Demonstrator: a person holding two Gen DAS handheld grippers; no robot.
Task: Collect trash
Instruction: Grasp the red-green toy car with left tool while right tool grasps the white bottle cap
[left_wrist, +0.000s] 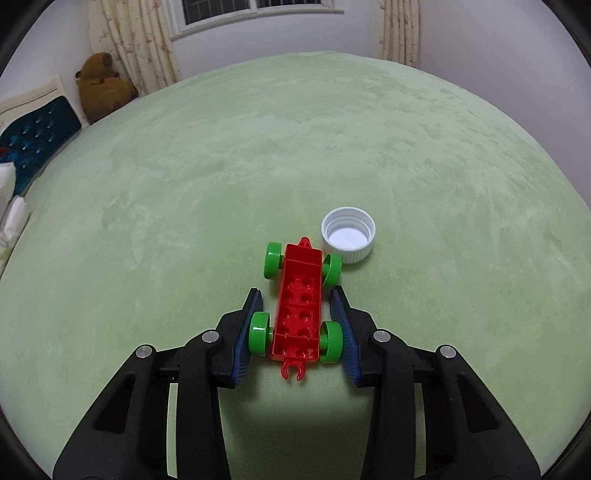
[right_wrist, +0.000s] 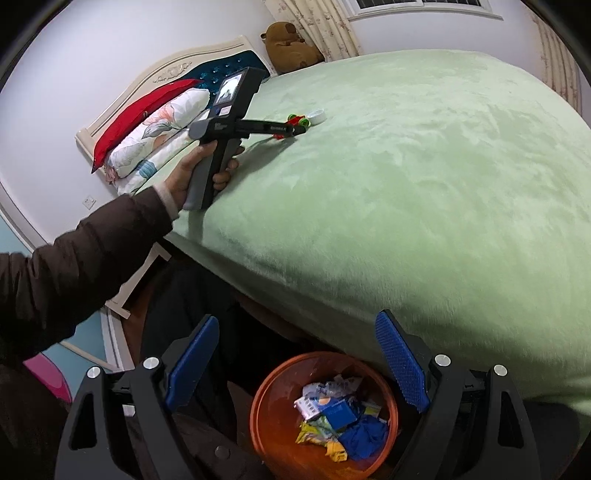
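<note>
A red toy car base with green wheels (left_wrist: 299, 310) lies on the green bed cover (left_wrist: 332, 147), and it also shows small in the right wrist view (right_wrist: 297, 122). My left gripper (left_wrist: 297, 295) is open, its blue pads on either side of the car's near wheels, not clamped. A white bottle cap (left_wrist: 348, 240) lies open side up just beyond the car, to the right. My right gripper (right_wrist: 295, 343) is open and empty above an orange trash bin (right_wrist: 266, 398) that holds several wrappers and a blue scrap (right_wrist: 364, 435).
A brown plush toy (left_wrist: 101, 85) sits at the bed's far corner by the curtains. Pillows (right_wrist: 155, 133) are stacked against the white headboard (right_wrist: 147, 85). The bin stands on the floor beside the bed's edge.
</note>
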